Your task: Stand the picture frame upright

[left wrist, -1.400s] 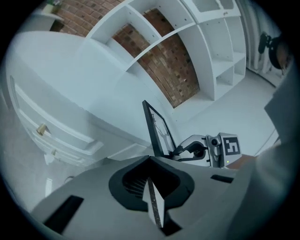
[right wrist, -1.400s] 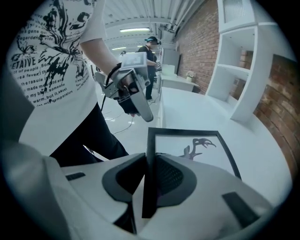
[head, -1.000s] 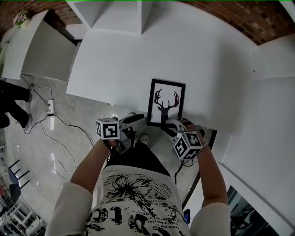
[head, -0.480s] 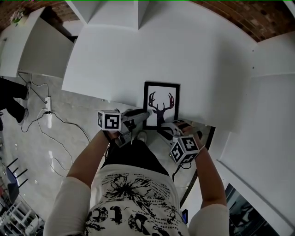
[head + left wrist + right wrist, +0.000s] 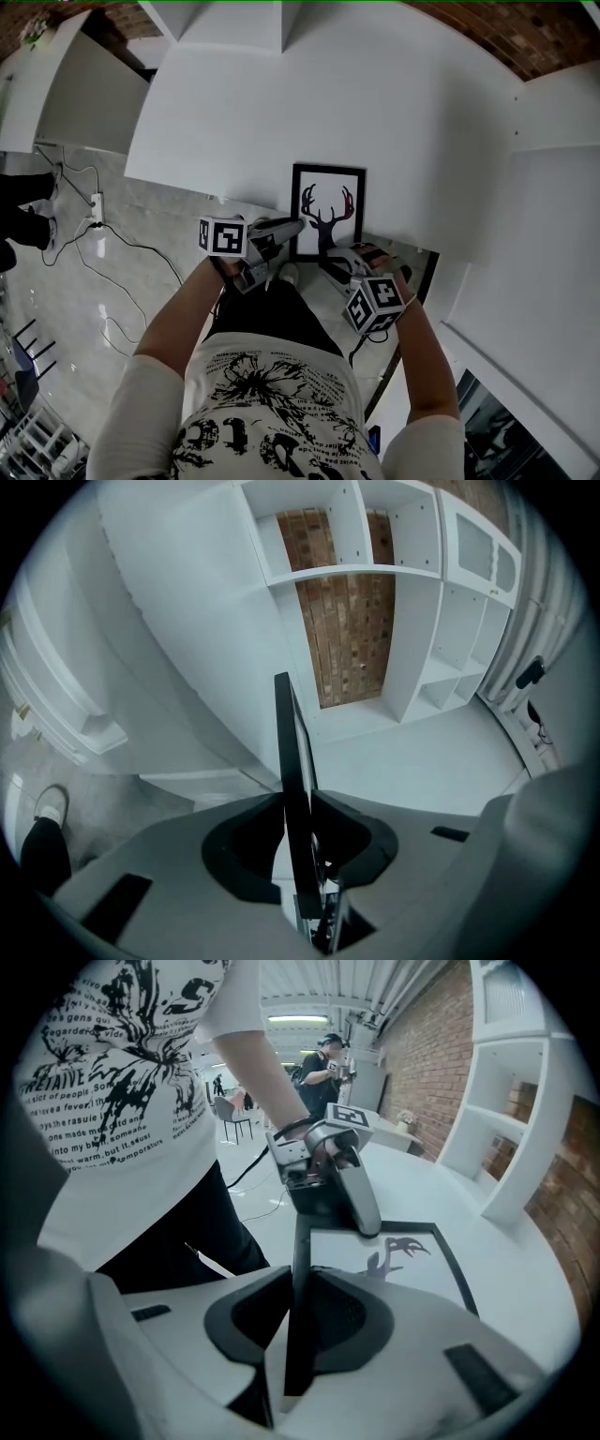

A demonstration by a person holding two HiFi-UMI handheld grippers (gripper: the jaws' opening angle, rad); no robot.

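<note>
**Two claws on a frame lying at the table's lip**

Head view: the picture frame (image 5: pixel 327 214) lies face up on the white table (image 5: pixel 394 122), its near end at the front edge. If either thin pinch slips while it is tilted, it could slide off to the floor. Left gripper view: the left gripper (image 5: pixel 298 808) is closing, its jaws partway in, with both pads meeting the frame's narrow edge between them. Right gripper view: the right gripper (image 5: pixel 300 1307) is clamped narrowly on the same frame's near edge.
</note>
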